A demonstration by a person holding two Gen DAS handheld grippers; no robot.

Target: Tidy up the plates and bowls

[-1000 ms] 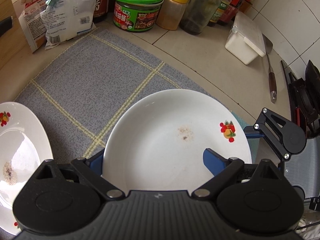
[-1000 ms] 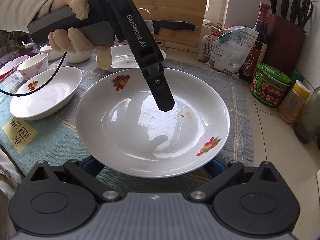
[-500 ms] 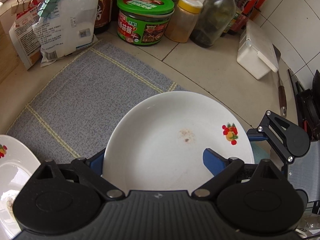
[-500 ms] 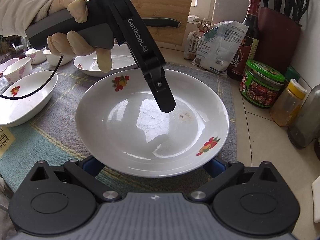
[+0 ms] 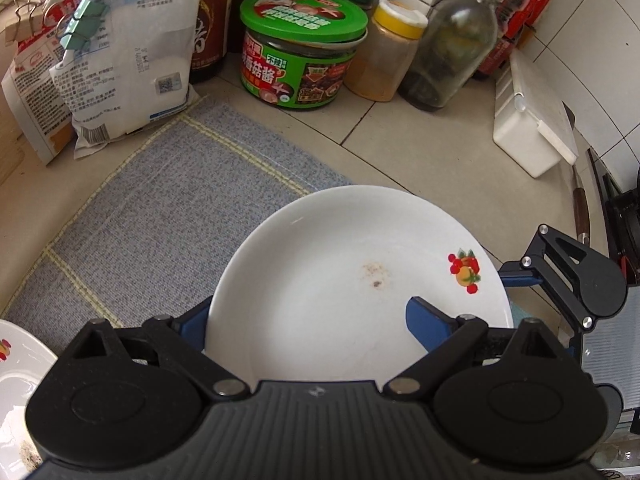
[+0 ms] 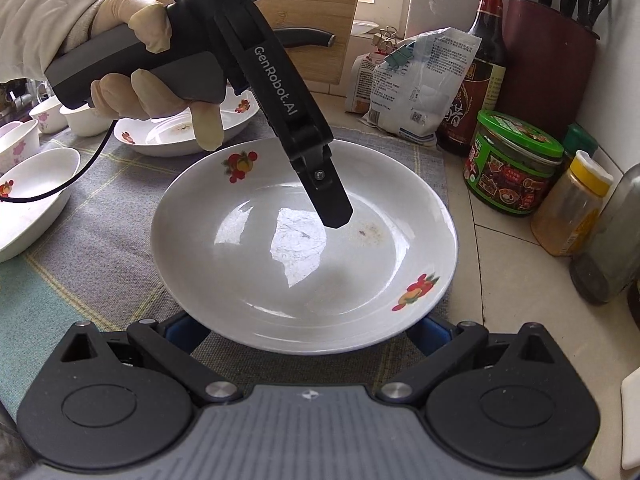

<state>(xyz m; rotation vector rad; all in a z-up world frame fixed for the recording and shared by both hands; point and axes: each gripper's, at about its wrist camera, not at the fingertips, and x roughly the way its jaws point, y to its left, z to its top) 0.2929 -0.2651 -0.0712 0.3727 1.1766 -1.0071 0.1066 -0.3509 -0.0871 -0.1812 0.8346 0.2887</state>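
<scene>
A white plate [image 5: 340, 280] with fruit prints and a brown smear hangs tilted above the grey mat [image 5: 160, 220], carried between both grippers. My left gripper [image 5: 308, 320] straddles its near rim with jaws wide: the left finger passes under the plate, the right finger [image 5: 424, 318] lies on its inner surface. In the right wrist view that upper finger [image 6: 328, 196] reaches down into the plate [image 6: 280, 248], with a gloved hand [image 6: 152, 88] on the handle. My right gripper [image 6: 308, 330] has both blue fingers spread wide beneath the opposite rim, their tips hidden.
Past the mat stand a green-lidded jar [image 5: 300, 52], a yellow-capped jar [image 5: 384, 52], a glass bottle [image 5: 448, 52], clipped bags [image 5: 120, 60] and a white box [image 5: 528, 128]. Another used plate [image 6: 180, 132], a deep dish [image 6: 28, 200] and small bowls lie at the left.
Both grippers carried the plate along the mat toward the jars; the jars and bags loom larger, and the other plates and bowls have slid off to the left.
</scene>
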